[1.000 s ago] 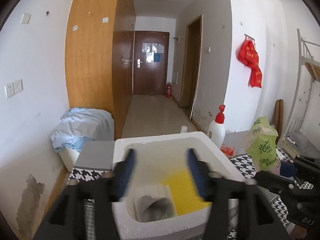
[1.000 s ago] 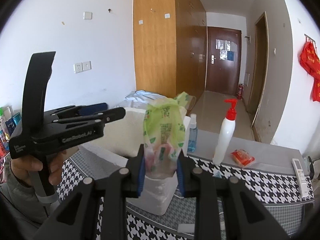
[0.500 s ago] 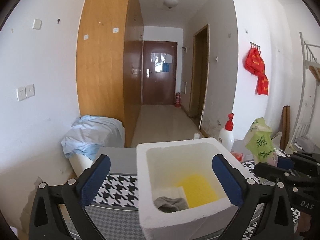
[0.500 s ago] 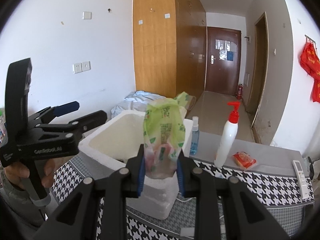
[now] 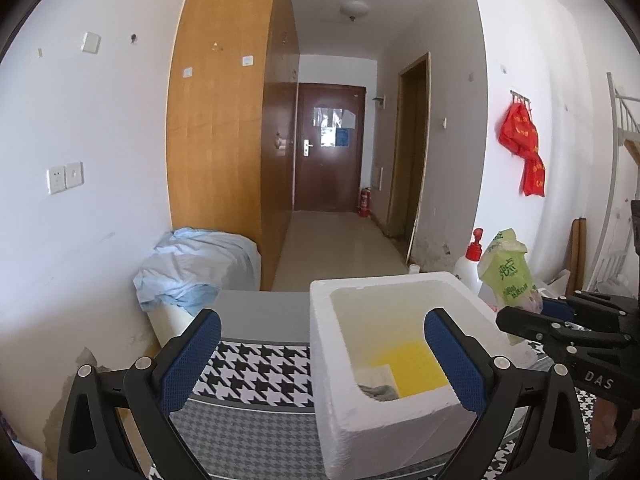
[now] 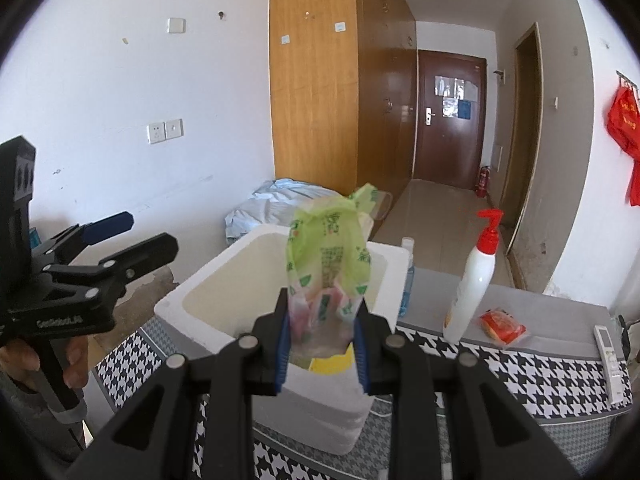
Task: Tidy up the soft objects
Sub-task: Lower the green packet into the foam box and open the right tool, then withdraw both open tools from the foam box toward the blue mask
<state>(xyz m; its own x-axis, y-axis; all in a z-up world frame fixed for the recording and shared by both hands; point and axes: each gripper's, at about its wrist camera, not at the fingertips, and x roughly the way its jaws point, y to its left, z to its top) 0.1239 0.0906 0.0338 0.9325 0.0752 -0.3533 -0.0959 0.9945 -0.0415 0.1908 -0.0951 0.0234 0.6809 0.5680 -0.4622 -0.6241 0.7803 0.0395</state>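
A white foam box (image 5: pixel 320 294) stands on the houndstooth table cover. Inside lie a yellow pad (image 5: pixel 414 364) and a grey cloth (image 5: pixel 378 392). My left gripper (image 5: pixel 322 356) is open wide, held back from the box's near left corner, with nothing gripped. From the right wrist view the left gripper (image 6: pixel 132 238) hangs left of the foam box (image 6: pixel 176 304), held by a hand. My right gripper (image 6: pixel 322 344) is shut on a green plastic pack (image 6: pixel 328 256), just above the box's near rim. The green pack (image 5: pixel 506 276) also shows at the box's right side.
A white pump bottle (image 6: pixel 472 284) with a red top, a red packet (image 6: pixel 502 322) and a remote (image 6: pixel 608 348) lie right of the box. A small spray bottle (image 6: pixel 406 280) stands behind it. A heap of pale blue cloth (image 5: pixel 196 268) lies beyond the table's left end.
My left gripper opened wide and drew back and left from over the box, with the grey cloth lying inside. My right gripper carried the green pack a little closer over the box.
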